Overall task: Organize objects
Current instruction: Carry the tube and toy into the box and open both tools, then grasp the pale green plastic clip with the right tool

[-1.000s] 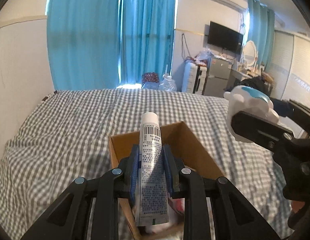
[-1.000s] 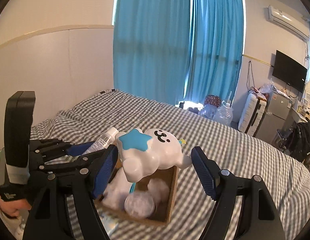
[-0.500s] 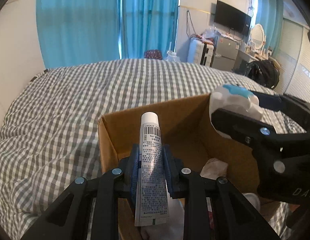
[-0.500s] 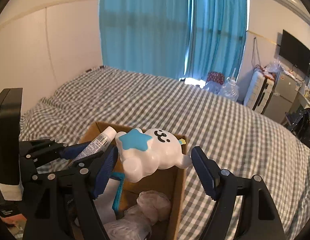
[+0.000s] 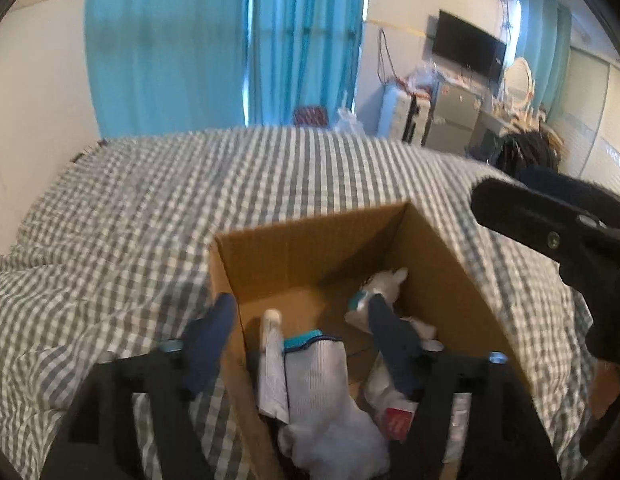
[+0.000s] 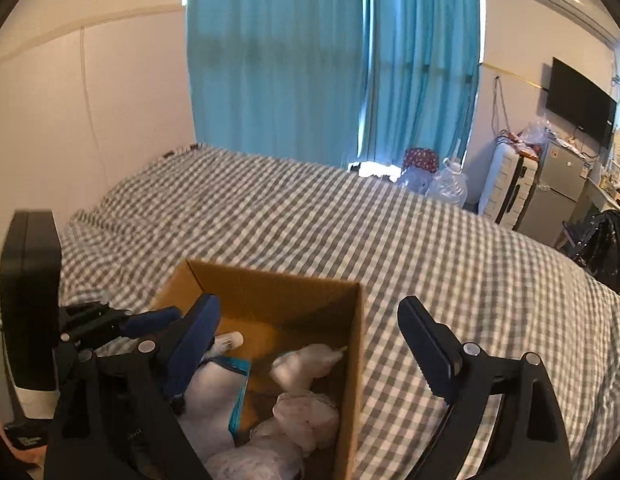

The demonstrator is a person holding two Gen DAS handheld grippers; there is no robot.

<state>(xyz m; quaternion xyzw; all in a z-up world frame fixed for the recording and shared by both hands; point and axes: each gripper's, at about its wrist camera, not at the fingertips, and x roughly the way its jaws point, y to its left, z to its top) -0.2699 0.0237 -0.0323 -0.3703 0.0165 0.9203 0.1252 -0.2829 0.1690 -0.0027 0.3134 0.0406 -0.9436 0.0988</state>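
Sitting on the checked bed (image 6: 350,220) w/ blue curtains (image 6: 310,60) behind, the box (image 5: 310,248) holds tube (image 5: 272,364), toy (image 5: 322,392) & wrapped bundles (image 6: 306,412). Both my tongs, left (image 5: 302,332) & right (image 6: 310,340), gape apart over it, empty.

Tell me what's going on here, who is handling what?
A person holding two handheld grippers is packing small items into a cardboard box on a checked bed. Both the left gripper and the right gripper are open and empty above the box. The tube lies inside along the left wall, beside the white toy with blue trim. Wrapped bundles fill the rest.
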